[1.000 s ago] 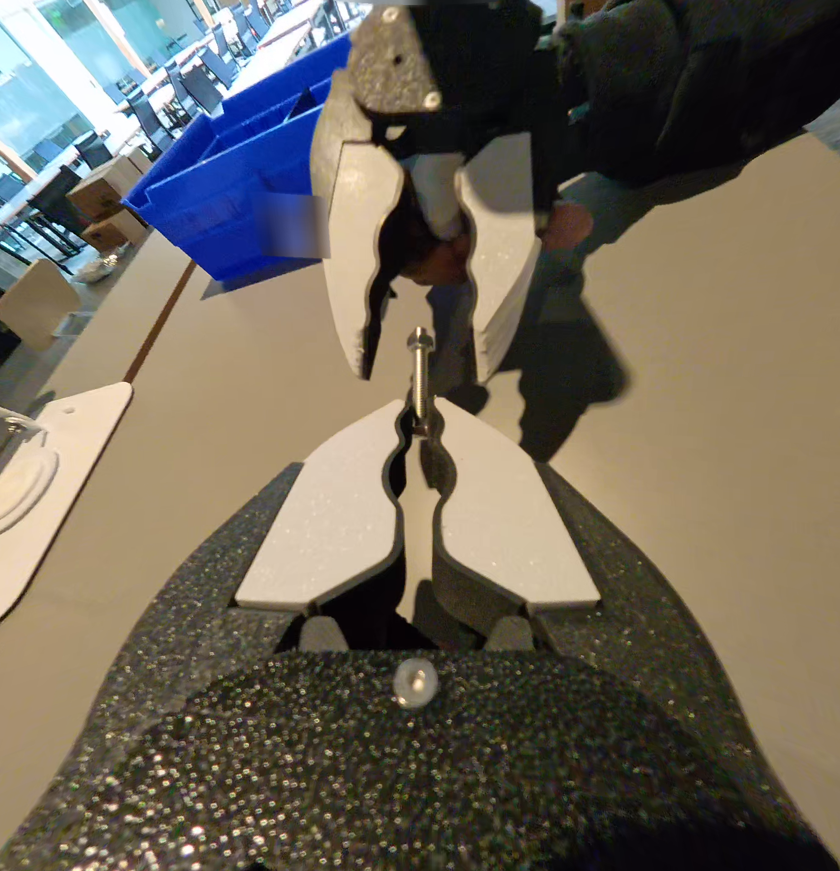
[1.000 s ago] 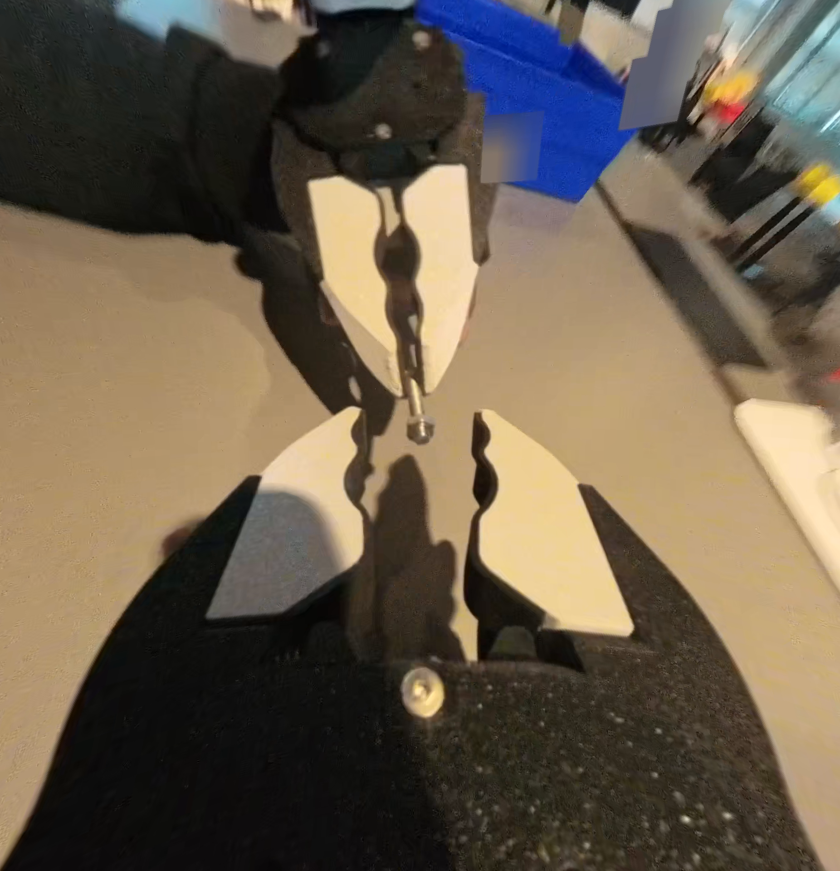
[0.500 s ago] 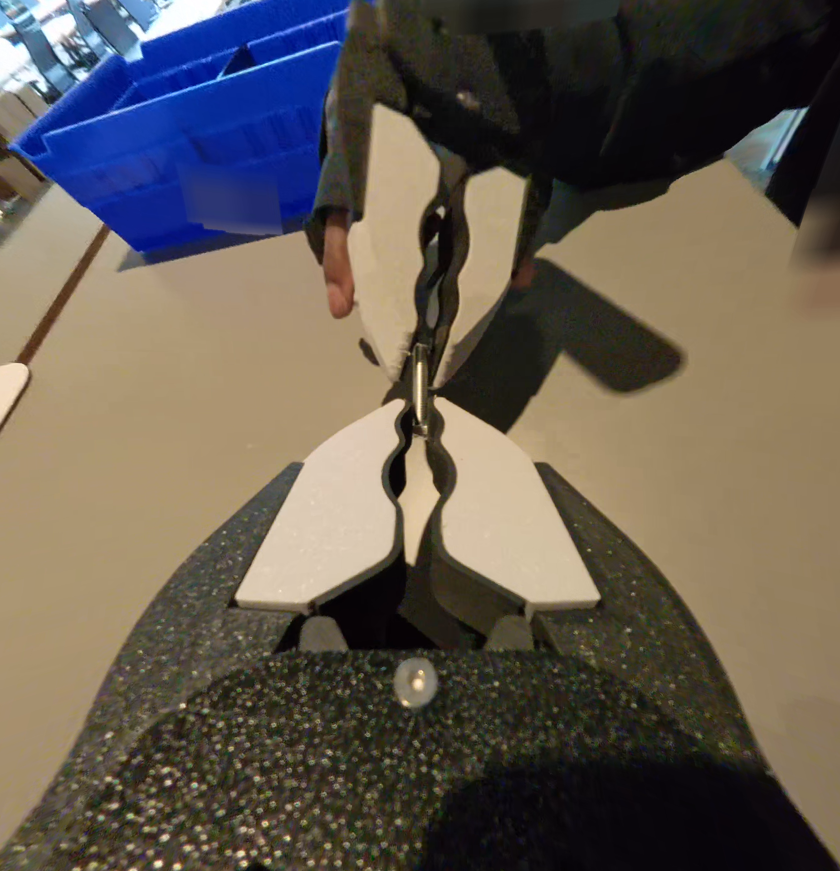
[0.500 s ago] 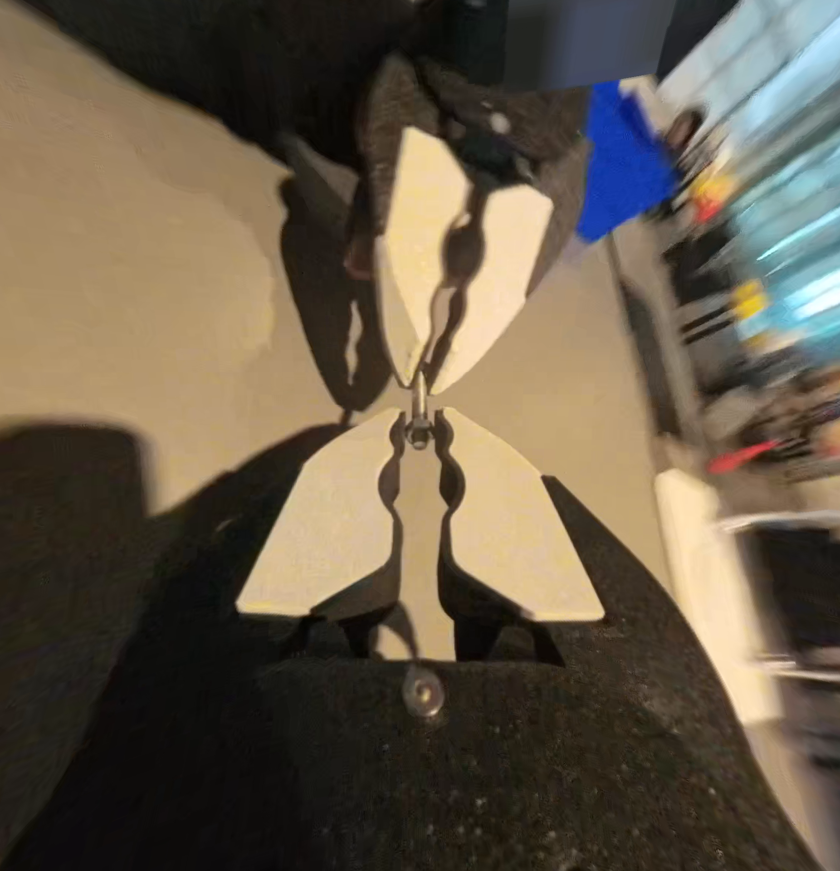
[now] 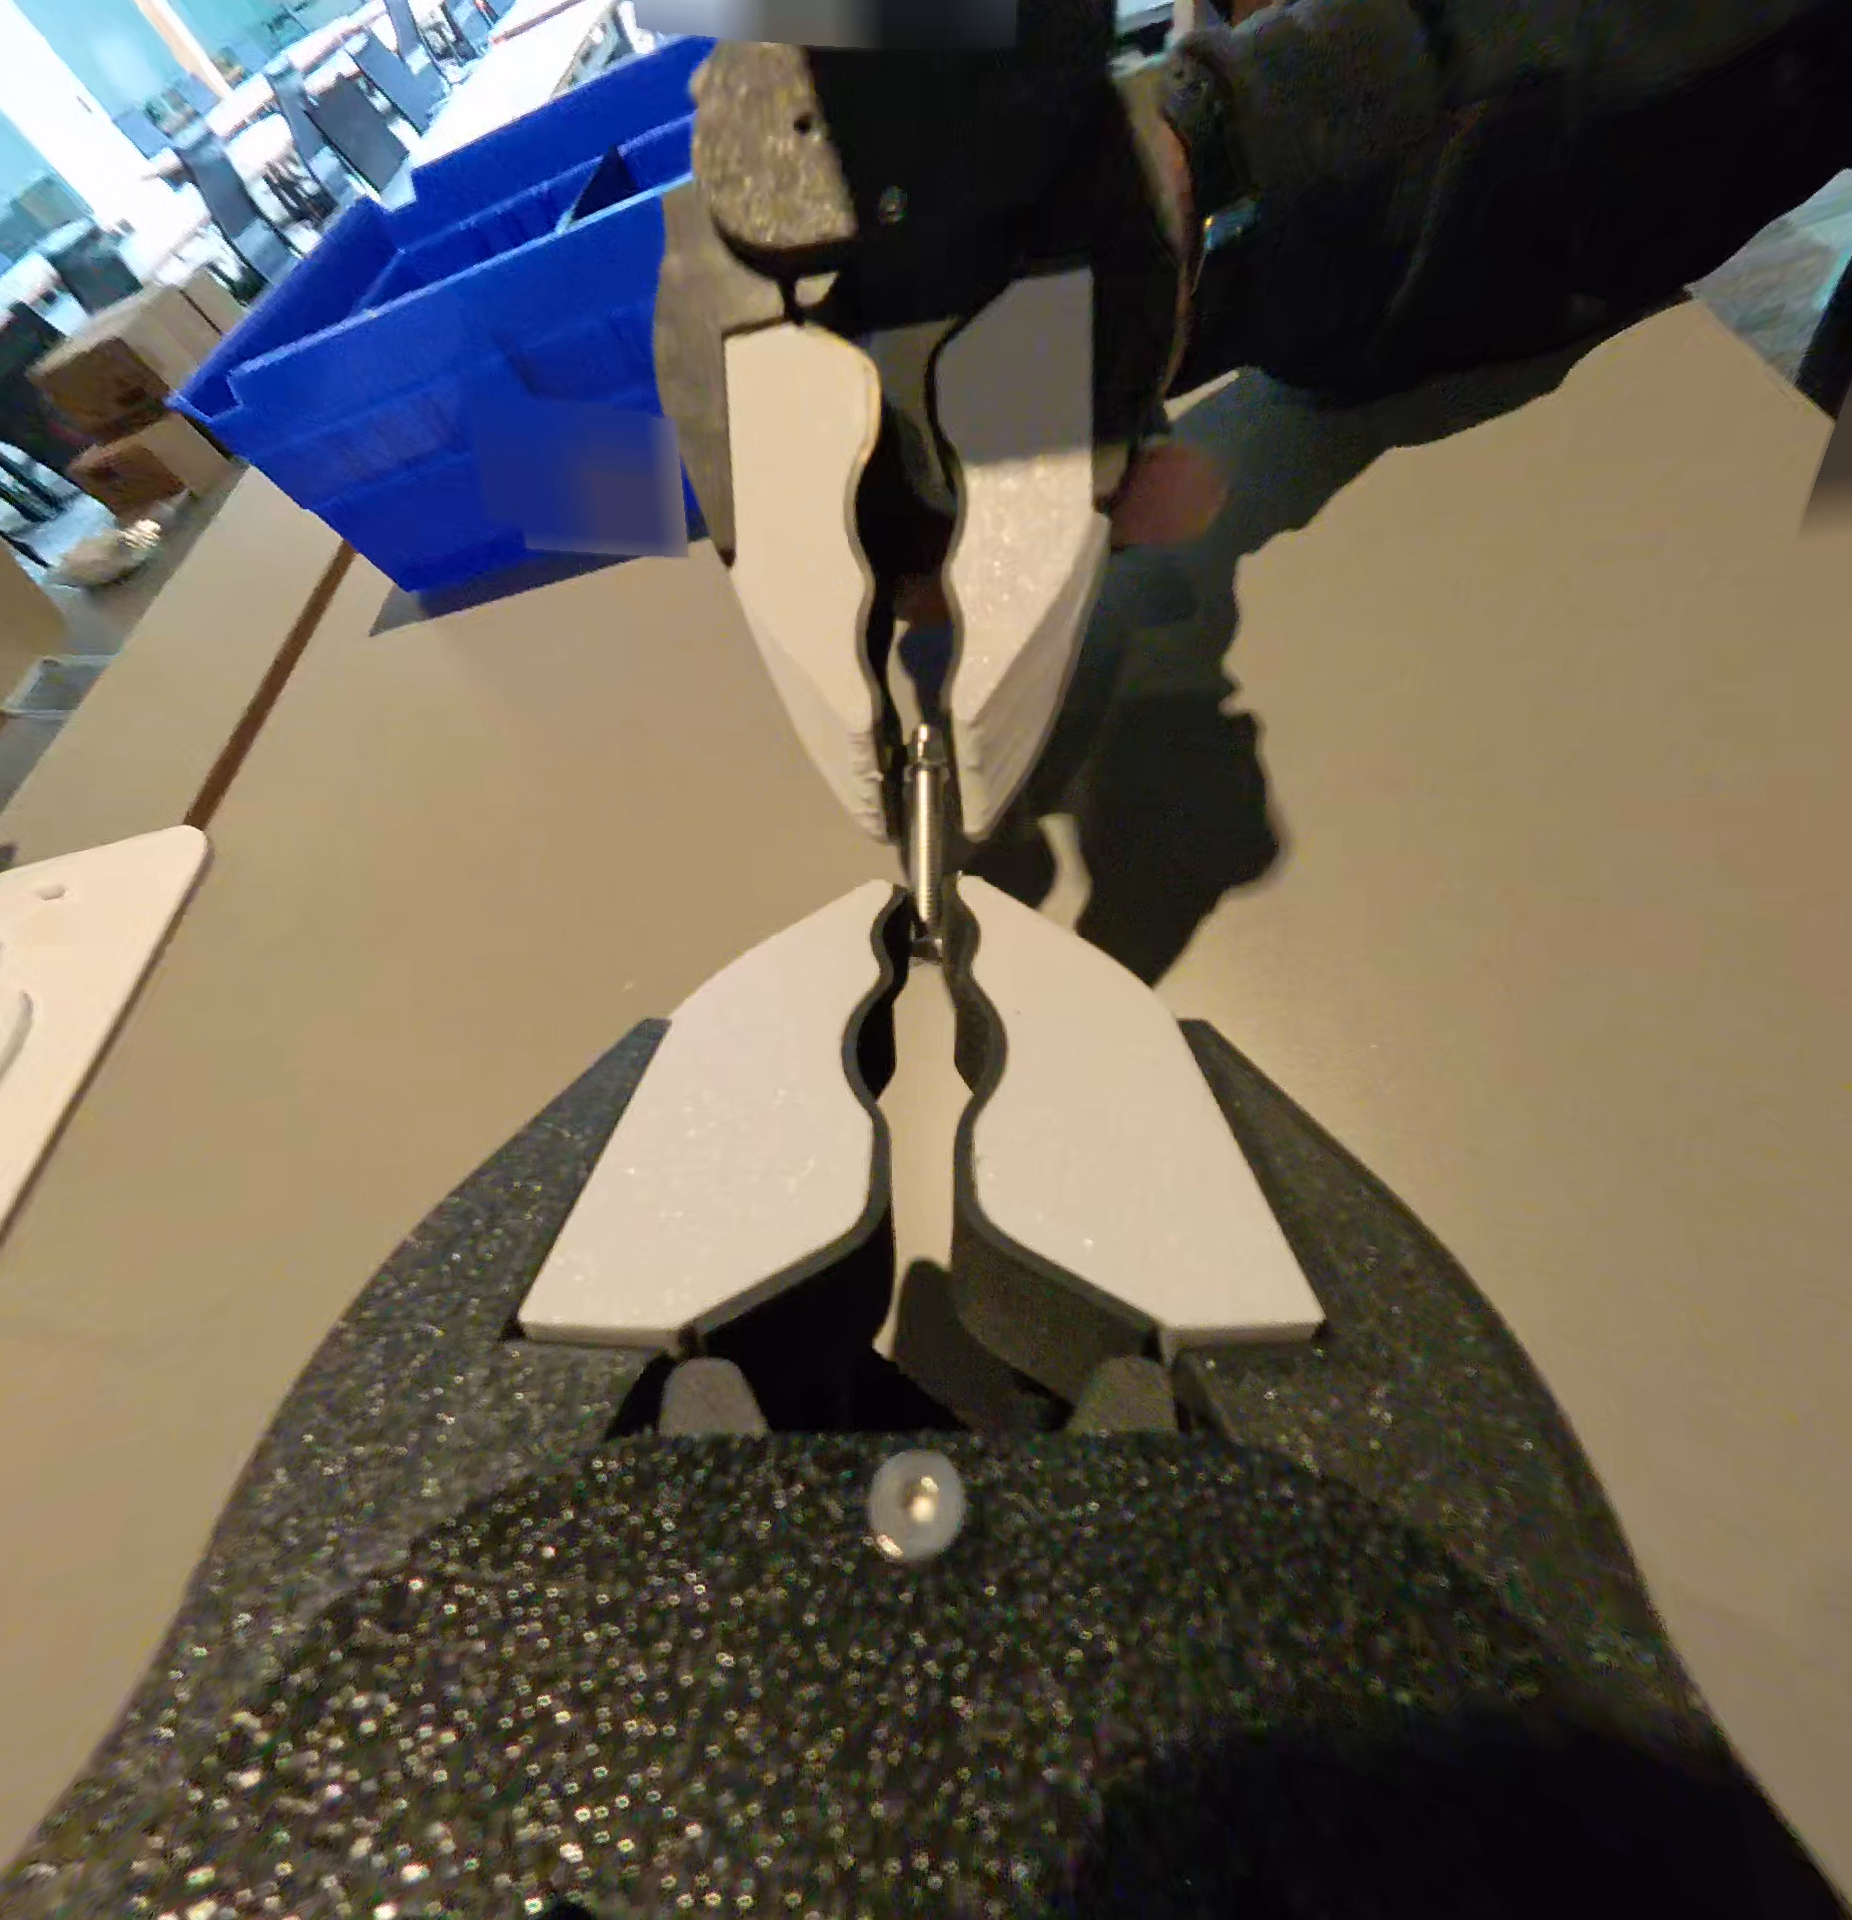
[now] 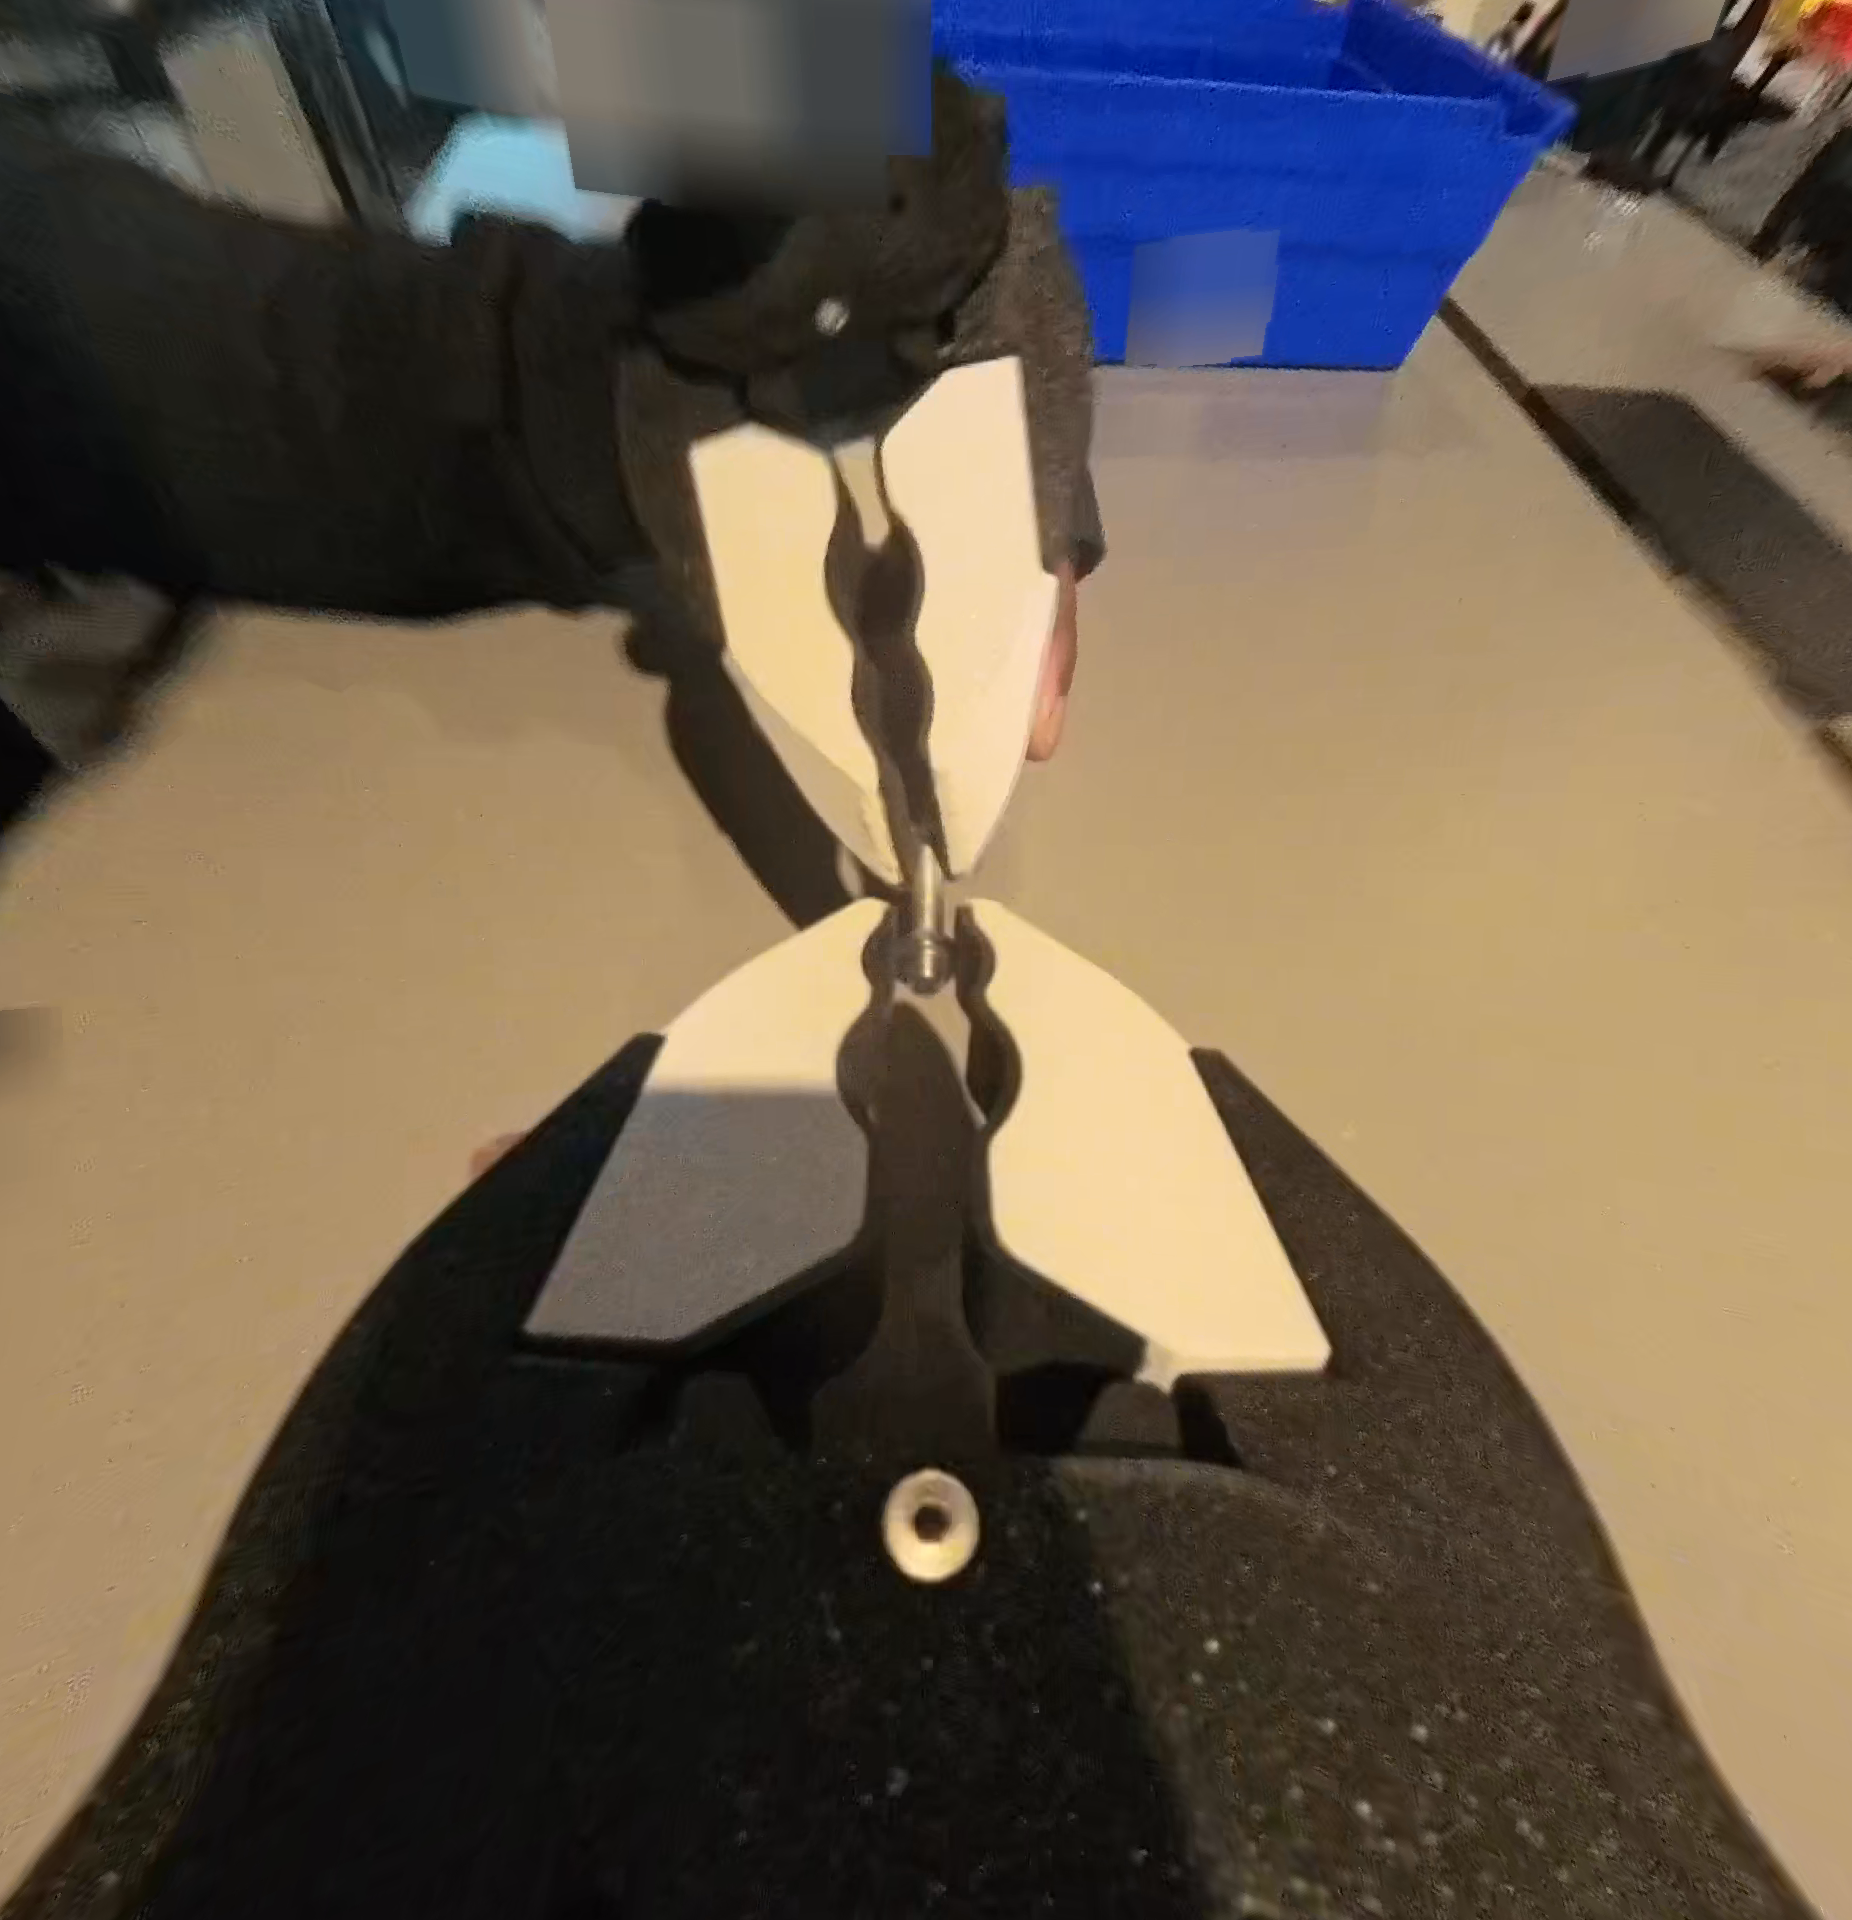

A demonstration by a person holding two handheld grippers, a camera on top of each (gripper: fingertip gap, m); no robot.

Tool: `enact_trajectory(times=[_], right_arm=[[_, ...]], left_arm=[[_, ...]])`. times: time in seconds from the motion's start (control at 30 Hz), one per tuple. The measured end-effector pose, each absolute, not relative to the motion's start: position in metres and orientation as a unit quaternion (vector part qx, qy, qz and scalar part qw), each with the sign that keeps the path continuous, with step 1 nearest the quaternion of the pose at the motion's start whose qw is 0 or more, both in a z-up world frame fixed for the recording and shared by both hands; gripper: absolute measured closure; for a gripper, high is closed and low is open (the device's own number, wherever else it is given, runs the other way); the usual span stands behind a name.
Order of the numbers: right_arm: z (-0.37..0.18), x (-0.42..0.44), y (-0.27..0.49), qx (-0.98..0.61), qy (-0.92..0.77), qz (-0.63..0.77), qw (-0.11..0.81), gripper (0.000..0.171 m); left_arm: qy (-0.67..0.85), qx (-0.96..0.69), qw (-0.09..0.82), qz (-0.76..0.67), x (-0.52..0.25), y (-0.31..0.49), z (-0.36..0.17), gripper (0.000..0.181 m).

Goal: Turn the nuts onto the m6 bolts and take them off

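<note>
The bolt hangs in the air between my two tools, well above the surface, and each tool has one end of it. My left gripper has its jaws nearly closed, with just a thin wavy gap left, and the tips pinch the near end of the bolt. I hold it this way so the bolt cannot spin. My right gripper comes from the other side and points back at the left one. Its jaws are pulled in close too, and they squeeze the far end, where I see a wider metal bit. I think that bit is the nut, but it could be the bolt's head; it is too small and blurry for me to be sure.

The two tools meet tip to tip in a straight line. I judge that this is so one can twist while the other stays firm, which is how a nut goes on or comes off. I cannot tell from here which way it is meant to turn.

Farther out, a dark sleeve and a hand hold the left tool. A blue bin sits at the back of the surface, well apart from the bolt. A white tray lies off to my left.
</note>
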State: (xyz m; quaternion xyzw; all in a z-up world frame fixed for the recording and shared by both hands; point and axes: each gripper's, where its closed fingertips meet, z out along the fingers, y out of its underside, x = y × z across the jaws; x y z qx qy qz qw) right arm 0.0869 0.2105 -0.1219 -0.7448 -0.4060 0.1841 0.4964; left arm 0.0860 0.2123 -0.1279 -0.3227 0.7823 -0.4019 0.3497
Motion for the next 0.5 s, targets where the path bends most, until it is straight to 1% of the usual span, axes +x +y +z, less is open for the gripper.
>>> enact_trajectory(times=[0.03, 0.13, 0.17, 0.2, 0.23, 0.27, 0.3, 0.4, 0.5], right_arm=[[-0.125, 0.087, 0.209, -0.729, -0.444, 0.14, 0.501, 0.161], [-0.129, 0.084, 0.204, -0.611, -0.579, -0.045, 0.537, 0.161], [-0.128, 0.084, 0.204, -0.578, -0.599, -0.091, 0.548, 0.161], [-0.127, 0.085, 0.206, -0.572, -0.597, -0.105, 0.553, 0.161], [-0.126, 0.086, 0.206, -0.584, -0.584, -0.091, 0.556, 0.156], [-0.123, 0.087, 0.208, -0.607, -0.561, -0.064, 0.56, 0.143], [-0.12, 0.089, 0.209, -0.635, -0.532, -0.029, 0.56, 0.137], [-0.113, 0.091, 0.212, -0.704, -0.442, 0.102, 0.546, 0.133], [-0.107, 0.087, 0.211, -0.732, -0.377, 0.21, 0.528, 0.134]], left_arm=[[0.784, -0.328, 0.332, -0.409, 0.085, 0.21, -0.13, 0.176], [0.782, -0.343, 0.28, -0.438, 0.081, 0.203, -0.136, 0.176], [0.78, -0.346, 0.278, -0.442, 0.081, 0.203, -0.135, 0.176], [0.777, -0.348, 0.28, -0.443, 0.081, 0.204, -0.134, 0.176], [0.775, -0.345, 0.286, -0.445, 0.081, 0.205, -0.132, 0.176], [0.773, -0.34, 0.294, -0.447, 0.081, 0.205, -0.129, 0.176], [0.77, -0.337, 0.304, -0.449, 0.082, 0.206, -0.126, 0.176], [0.764, -0.33, 0.335, -0.443, 0.083, 0.21, -0.119, 0.176], [0.763, -0.326, 0.355, -0.43, 0.085, 0.214, -0.117, 0.176]])
